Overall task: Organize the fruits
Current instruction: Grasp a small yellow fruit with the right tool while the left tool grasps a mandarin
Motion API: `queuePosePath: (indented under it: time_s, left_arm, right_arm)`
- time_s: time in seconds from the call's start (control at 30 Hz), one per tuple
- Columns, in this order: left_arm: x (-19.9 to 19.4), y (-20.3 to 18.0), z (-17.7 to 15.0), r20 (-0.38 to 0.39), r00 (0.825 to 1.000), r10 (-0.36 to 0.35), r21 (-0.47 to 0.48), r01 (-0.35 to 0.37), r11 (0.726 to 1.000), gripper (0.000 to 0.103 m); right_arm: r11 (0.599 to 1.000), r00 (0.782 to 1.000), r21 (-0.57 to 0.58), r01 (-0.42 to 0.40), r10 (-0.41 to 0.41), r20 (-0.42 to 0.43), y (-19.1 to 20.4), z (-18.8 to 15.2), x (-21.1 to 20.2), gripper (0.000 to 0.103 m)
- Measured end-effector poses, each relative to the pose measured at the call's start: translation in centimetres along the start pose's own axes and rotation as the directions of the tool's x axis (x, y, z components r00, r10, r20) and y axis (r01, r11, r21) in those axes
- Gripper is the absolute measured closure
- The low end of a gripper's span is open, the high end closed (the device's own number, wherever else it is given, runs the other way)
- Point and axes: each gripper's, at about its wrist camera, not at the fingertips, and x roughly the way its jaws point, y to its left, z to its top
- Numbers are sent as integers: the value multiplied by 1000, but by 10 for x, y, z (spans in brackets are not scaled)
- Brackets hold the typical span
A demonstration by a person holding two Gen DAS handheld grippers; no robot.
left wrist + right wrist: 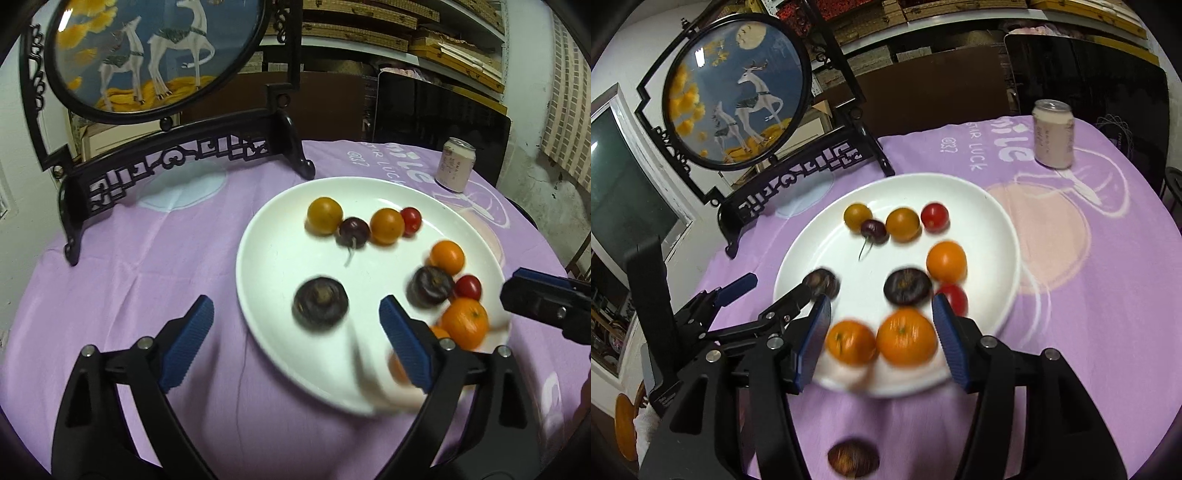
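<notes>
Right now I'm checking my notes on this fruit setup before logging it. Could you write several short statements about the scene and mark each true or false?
1. The white plate sits on a purple tablecloth. True.
2. The can stands on the plate. False: it stands on the cloth, beyond the plate.
3. The left gripper is clamped on a fruit. False: its jaws are open with nothing pressed between them.
4. A cherry with a stem lies on the plate. True.
5. Every fruit is on the plate. False: a dark fruit lies on the cloth in front of it.
</notes>
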Motion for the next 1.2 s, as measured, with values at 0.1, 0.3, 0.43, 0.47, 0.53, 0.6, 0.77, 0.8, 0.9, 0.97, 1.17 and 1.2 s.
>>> queuePosePath:
  time_s: [0.1,0.3,0.43,0.47,0.53,0.6,0.77,0.8,0.9,0.97,1.17,1.2]
  left_arm:
    - [-18,-4,-20,13,1000,12,17,-12,1000,6]
    - [-63,-20,-60,40,998,42,71,-44,996,5]
    - [-104,-28,-82,98,995,34,87,-43,995,2]
    - [-115,-30,-90,114,993,36,93,-47,995,2]
    - [-131,-32,-102,137,990,38,103,-53,993,2]
    - [-144,-34,-114,151,987,50,116,-68,991,2]
    - [-162,-35,-132,165,986,40,121,-60,991,2]
    - [-163,-36,-134,165,986,40,123,-60,991,2]
    - [-164,-36,-134,169,985,39,124,-61,990,2]
    - [-164,-35,-134,162,986,40,122,-61,991,2]
    - [-163,-35,-134,155,987,41,120,-60,991,2]
    - [-162,-35,-134,153,987,41,122,-60,991,2]
  right_arm:
    - [1000,1000,-2,11,-11,19,-1,-23,-19,44]
    - [998,998,-27,48,-47,43,-4,-88,-53,44]
    - [994,995,-63,84,-81,57,-2,-135,-78,44]
    - [995,996,-60,74,-70,62,-3,-143,-84,44]
    - [998,997,-45,49,-46,69,-7,-159,-96,44]
    - [999,997,-22,37,-35,71,-10,-172,-105,44]
    - [997,997,73,-9,3,81,-27,-177,-115,44]
    - [997,997,83,-10,4,72,-28,-178,-114,44]
    - [998,998,68,-8,4,65,-25,-179,-114,44]
    - [999,998,50,-3,0,62,-22,-180,-115,44]
    - [996,999,-79,34,-34,7,0,-202,-121,44]
    - [995,1000,-95,30,-30,2,3,-205,-122,44]
